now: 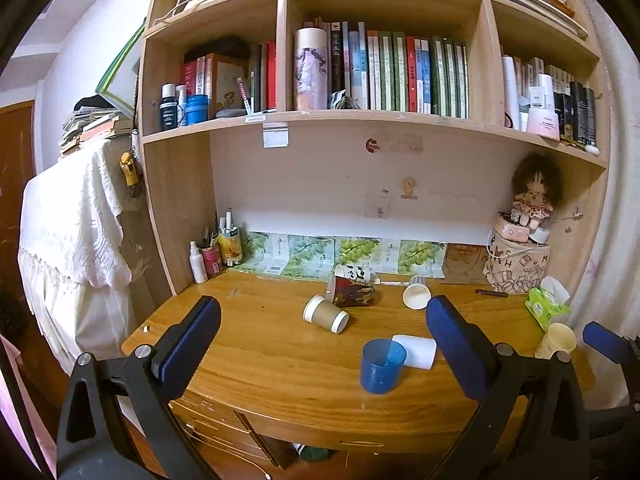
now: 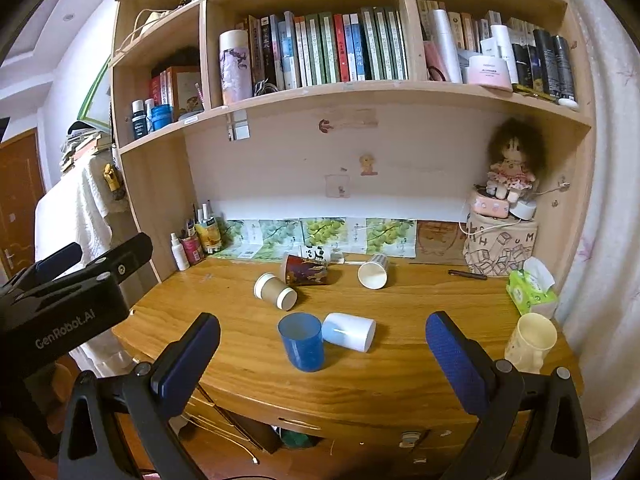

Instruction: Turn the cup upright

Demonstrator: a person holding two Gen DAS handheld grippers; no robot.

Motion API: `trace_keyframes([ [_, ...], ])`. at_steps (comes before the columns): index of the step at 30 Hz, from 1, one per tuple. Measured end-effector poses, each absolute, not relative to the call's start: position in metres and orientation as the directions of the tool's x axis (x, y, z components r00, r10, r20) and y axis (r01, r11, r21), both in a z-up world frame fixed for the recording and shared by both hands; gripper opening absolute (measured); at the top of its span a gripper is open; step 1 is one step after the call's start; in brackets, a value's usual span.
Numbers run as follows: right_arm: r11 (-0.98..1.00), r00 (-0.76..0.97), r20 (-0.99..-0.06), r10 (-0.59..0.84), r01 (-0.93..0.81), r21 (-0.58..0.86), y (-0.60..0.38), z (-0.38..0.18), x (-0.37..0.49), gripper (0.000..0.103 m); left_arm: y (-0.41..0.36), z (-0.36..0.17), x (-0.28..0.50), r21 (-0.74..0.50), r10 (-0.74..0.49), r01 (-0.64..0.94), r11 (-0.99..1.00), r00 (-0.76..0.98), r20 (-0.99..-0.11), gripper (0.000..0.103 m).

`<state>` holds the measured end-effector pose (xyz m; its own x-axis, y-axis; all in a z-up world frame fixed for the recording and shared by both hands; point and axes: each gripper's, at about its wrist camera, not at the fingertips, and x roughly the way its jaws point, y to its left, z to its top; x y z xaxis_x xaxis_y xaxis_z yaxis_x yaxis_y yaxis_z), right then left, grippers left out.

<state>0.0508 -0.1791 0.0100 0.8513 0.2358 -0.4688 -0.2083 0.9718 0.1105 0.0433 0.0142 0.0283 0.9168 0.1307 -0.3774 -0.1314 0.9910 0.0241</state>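
Note:
A blue cup (image 1: pixel 382 366) (image 2: pixel 302 341) stands upright near the desk's front edge. A white cup (image 1: pixel 416 351) (image 2: pixel 349 331) lies on its side touching it. A tan paper cup (image 1: pixel 325 313) (image 2: pixel 275 289), a dark red cup (image 1: pixel 352 291) (image 2: pixel 306 271), a panda-print cup (image 1: pixel 354 272) (image 2: pixel 316 254) and a white paper cup (image 1: pixel 417 293) (image 2: pixel 373 271) lie on their sides further back. A cream cup (image 1: pixel 556 340) (image 2: pixel 531 340) stands upright at the right edge. My left gripper (image 1: pixel 320 334) and right gripper (image 2: pixel 320 344) are both open and empty, held in front of the desk.
The wooden desk (image 2: pixel 400 360) sits under a bookshelf. A green tissue pack (image 2: pixel 531 288), a printed bag (image 2: pixel 500 250) with a doll and a pen (image 2: pixel 467 275) are at the right. Bottles and a pen holder (image 2: pixel 196 240) stand at the back left. Drawers are below the desk's front edge.

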Motion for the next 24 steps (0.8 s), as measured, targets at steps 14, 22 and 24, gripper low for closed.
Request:
trace_keyframes([
  [14, 0.980, 0.856, -0.479, 0.196, -0.156, 0.121, -0.182, 0.008, 0.045, 0.103, 0.009, 0.028, 0.037, 0.016, 0.070, -0.069, 0.998, 0.924, -0.376, 0.103],
  [22, 0.983, 0.838, -0.514, 0.181, -0.131, 0.131, -0.181, 0.004, 0.040, 0.103, 0.010, 0.026, 0.031, 0.012, 0.054, -0.054, 0.998, 0.916, -0.399, 0.103],
  [24, 0.983, 0.834, -0.523, 0.176, -0.125, 0.130, -0.181, 0.003, 0.037, 0.103, 0.011, 0.026, 0.030, 0.009, 0.053, -0.054, 0.999, 0.913, -0.405, 0.103],
])
